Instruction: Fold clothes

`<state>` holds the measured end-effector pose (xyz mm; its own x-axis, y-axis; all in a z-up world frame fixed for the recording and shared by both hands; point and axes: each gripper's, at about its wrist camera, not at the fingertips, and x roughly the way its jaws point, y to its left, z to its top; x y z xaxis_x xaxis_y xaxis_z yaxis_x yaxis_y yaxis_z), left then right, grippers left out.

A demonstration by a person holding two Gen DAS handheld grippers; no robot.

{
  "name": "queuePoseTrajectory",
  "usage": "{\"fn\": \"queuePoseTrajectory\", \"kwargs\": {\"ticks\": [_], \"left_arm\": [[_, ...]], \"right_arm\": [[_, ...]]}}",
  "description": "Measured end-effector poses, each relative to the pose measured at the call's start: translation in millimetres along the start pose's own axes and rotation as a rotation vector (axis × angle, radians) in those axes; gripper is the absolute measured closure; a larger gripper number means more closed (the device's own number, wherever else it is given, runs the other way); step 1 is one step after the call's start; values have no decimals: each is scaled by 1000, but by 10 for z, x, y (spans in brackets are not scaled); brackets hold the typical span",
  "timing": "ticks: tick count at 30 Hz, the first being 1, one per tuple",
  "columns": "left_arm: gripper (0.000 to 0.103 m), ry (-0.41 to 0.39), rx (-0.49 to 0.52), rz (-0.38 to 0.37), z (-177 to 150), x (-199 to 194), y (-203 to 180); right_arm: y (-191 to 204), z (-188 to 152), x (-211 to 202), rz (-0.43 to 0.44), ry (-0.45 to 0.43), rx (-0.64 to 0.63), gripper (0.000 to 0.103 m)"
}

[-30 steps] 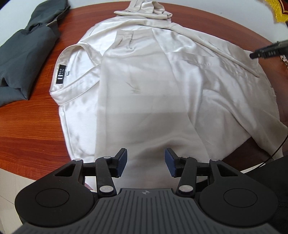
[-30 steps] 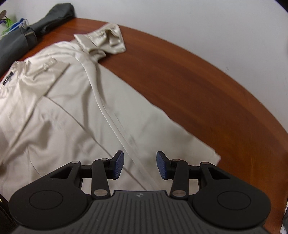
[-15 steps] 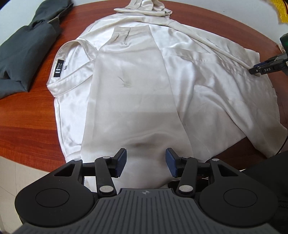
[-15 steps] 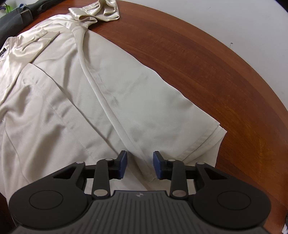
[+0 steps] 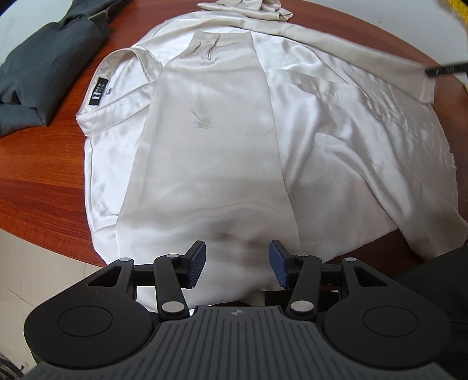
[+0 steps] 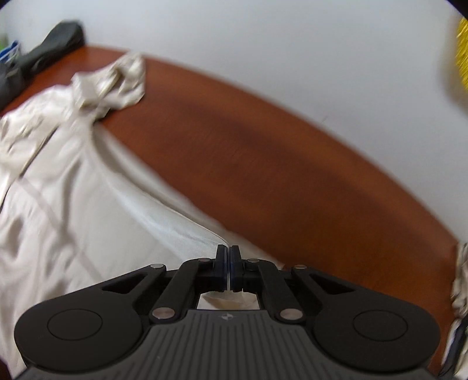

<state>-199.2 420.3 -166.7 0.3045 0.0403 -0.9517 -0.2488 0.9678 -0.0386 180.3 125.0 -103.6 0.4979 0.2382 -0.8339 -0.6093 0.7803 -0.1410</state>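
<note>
So the only writing anywhere is the black neck label (image 5: 96, 95) sewn inside the collar of the cream satin shirt (image 5: 222, 140), white marks on it but too small to actually read, plus a tiny pale size tab right beside it that I can't make out either. The shirt is spread out across the round reddish wooden table (image 5: 38, 187), collar toward the left of the left wrist view, one sleeve folded over the body and its cuff bunched up at the far edge (image 5: 257, 7). The left gripper (image 5: 236, 263) is spread wide, blue pads hanging over the near hem where it droops off the table edge, not touching anything as far as I can see. The right gripper (image 6: 228, 264) is pressed together and pinching the shirt's edge, a ridge of fabric (image 6: 163, 210) lifted taut up to the pads; that view is pretty blurry. There's a folded dark grey garment (image 5: 44, 73) sitting on the table just left of the collar, close but apart from it. Something yellow (image 6: 462, 52) at the top right edge, too smeared to tell what it is.
</note>
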Motion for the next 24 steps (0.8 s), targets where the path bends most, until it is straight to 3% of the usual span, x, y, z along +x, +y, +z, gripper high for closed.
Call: {"fn": "queuePoseTrajectory", "kwargs": {"ticks": [4,9,11,13,14,24], "left_arm": [[52,3,-22,20,-20,-9,-20],[52,9,-64,47,-70,-37,-15],[52,11,-75,53,-80,-41,-7],[52,11,-86,58,-84,-48,-3],[52,11,-88,59,-80,-47,-1],[52,-26,-50,44,161,-13,21]], "right_arm": [[-252,419,206,-70,-33,-4,101],[-376,663,512,-90,-25,-6,100],[-397,730,633,-97,-21,-5,93],[-378,759,679,-101,-20,-12,76],[-362,761,681,-100,-25,-15,72],[-142,413,449,-1,4,33,61]]}}
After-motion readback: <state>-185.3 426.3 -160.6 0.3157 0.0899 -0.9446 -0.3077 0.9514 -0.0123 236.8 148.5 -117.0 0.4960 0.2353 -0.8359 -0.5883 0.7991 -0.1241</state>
